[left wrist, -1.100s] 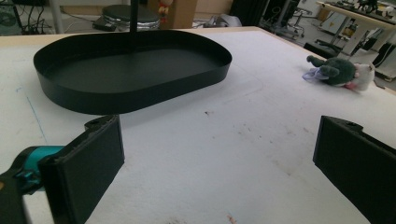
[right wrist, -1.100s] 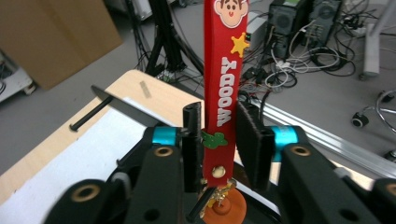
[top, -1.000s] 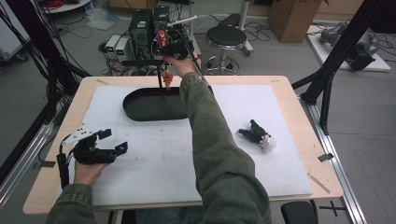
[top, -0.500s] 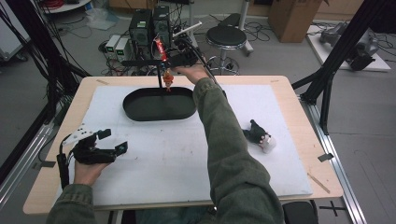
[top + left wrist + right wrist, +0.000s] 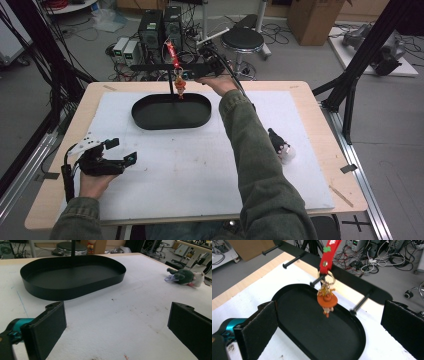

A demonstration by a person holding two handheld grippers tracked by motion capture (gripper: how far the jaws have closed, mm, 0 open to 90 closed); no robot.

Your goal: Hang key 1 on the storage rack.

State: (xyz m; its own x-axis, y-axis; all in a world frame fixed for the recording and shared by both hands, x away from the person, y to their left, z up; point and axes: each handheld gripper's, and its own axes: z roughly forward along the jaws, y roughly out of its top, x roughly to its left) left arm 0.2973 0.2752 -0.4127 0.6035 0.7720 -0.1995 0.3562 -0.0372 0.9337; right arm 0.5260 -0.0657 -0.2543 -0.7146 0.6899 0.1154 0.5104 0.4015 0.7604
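Observation:
A keychain [image 5: 327, 301] with an orange-hatted figure hangs by a red strap [image 5: 330, 250] from a peg of the black rack [image 5: 352, 273], above the black oval tray [image 5: 312, 340]. My right gripper [image 5: 331, 322] is open, its jaws have just been opening, and nothing is between them; the keychain hangs free a little ahead. In the high view the right gripper [image 5: 200, 65] is just right of the keychain [image 5: 179, 86], over the table's far edge. My left gripper [image 5: 122, 150] rests open at the near left, empty, facing the tray [image 5: 72, 293].
A small dark green and white plush toy [image 5: 280, 146] lies on the white mat [image 5: 190, 175] to the right, also in the left gripper view [image 5: 186, 277]. The rack carries several pegs [image 5: 292, 261] along its bar. Behind the table are a stool [image 5: 245, 37] and cables.
My right hand has drawn back to the right, away from the keychain, which stays hanging on its peg. The left gripper has not moved.

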